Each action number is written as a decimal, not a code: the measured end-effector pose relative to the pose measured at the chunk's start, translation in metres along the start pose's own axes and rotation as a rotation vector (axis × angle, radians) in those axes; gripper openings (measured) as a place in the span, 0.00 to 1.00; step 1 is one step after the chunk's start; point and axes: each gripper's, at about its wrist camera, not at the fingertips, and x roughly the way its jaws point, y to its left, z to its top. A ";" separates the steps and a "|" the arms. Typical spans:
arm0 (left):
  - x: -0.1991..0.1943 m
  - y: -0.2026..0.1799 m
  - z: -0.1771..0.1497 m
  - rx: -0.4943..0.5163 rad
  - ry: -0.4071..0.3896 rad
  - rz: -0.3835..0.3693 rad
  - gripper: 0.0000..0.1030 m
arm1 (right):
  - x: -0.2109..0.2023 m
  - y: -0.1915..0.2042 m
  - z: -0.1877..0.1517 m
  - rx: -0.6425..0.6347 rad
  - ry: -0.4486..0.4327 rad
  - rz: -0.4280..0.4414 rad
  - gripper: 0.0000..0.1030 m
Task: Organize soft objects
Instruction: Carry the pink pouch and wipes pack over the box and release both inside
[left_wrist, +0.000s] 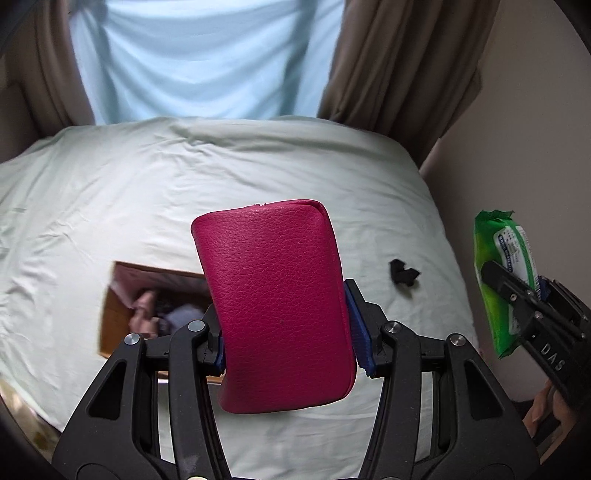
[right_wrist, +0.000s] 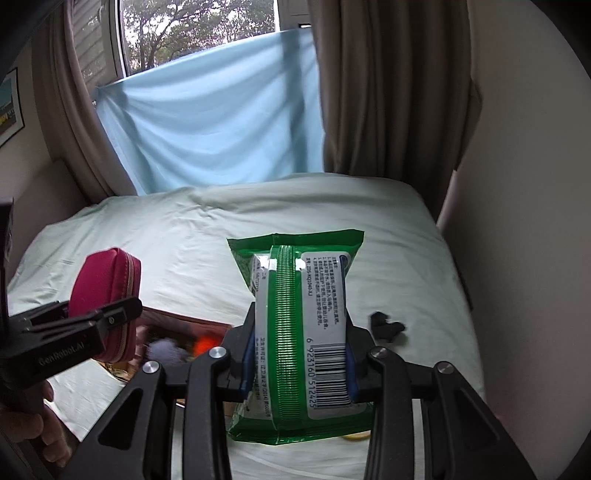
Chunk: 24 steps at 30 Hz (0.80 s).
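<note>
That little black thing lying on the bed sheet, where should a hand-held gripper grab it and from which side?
Judging by its look, the black item is small, crumpled and flat on the sheet, with clear bedding around it. Best come straight down from above and pinch across its bunched middle, the narrowest part, pressing slightly into the soft bedding.

A bed (left_wrist: 155, 192) under a wrinkled pale green sheet carries the things. An open cardboard box (left_wrist: 110, 321) lies on it, just left of and partly behind the left gripper's fingers; its contents are blurred. A small black crumpled item (left_wrist: 403, 272) lies on the sheet to the right of those fingers, well apart from the box.
</note>
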 end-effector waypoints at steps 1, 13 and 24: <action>-0.004 0.013 0.001 -0.002 0.002 0.005 0.46 | 0.000 0.009 0.000 0.006 0.004 0.007 0.33; -0.010 0.157 0.010 -0.046 0.060 0.030 0.46 | 0.038 0.129 0.001 0.040 0.106 0.068 0.33; 0.055 0.238 -0.006 -0.004 0.211 0.058 0.46 | 0.117 0.189 -0.027 0.134 0.277 0.078 0.33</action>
